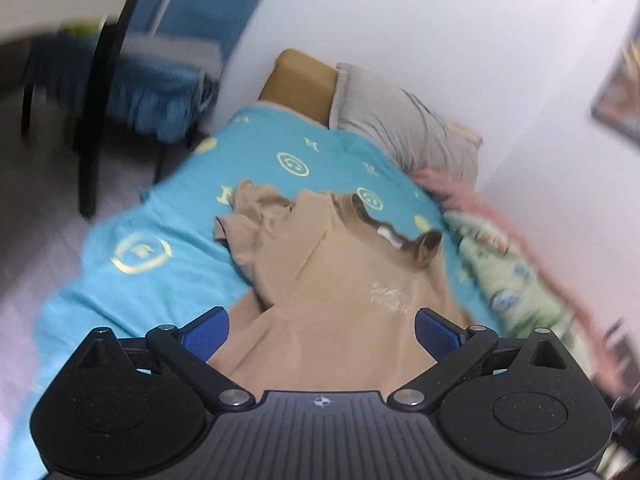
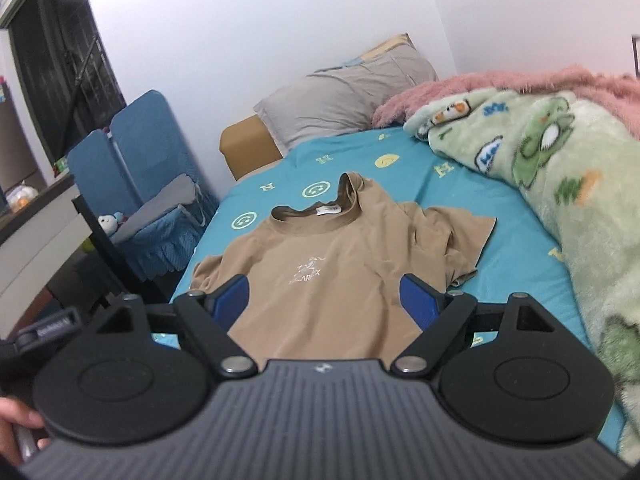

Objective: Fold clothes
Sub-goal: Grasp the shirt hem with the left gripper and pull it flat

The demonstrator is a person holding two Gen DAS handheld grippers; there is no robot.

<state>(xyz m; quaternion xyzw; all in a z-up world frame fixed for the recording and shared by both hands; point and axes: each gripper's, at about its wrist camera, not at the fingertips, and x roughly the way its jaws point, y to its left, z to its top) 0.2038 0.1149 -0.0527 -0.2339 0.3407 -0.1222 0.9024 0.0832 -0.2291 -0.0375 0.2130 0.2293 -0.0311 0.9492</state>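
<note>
A tan T-shirt [image 2: 332,248] lies face up on the turquoise bed sheet [image 2: 516,248], collar toward the pillow, with a small white logo on the chest. Its left sleeve is bunched, its right sleeve spread flat. In the left wrist view the same T-shirt [image 1: 332,280] looks rumpled, collar twisted. My left gripper [image 1: 322,320] hovers over the shirt's lower part, jaws wide apart, nothing between the blue pads. My right gripper [image 2: 324,292] hangs above the shirt's hem area, also open and empty. A hand [image 2: 18,424] shows at the lower left edge.
A grey pillow [image 2: 344,100] lies at the head of the bed beside a tan headboard [image 2: 244,144]. A green cartoon blanket [image 2: 560,184] and pink fluffy blanket [image 2: 500,84] pile along the right. A blue chair [image 2: 148,184] and dark table leg [image 1: 100,92] stand left of the bed.
</note>
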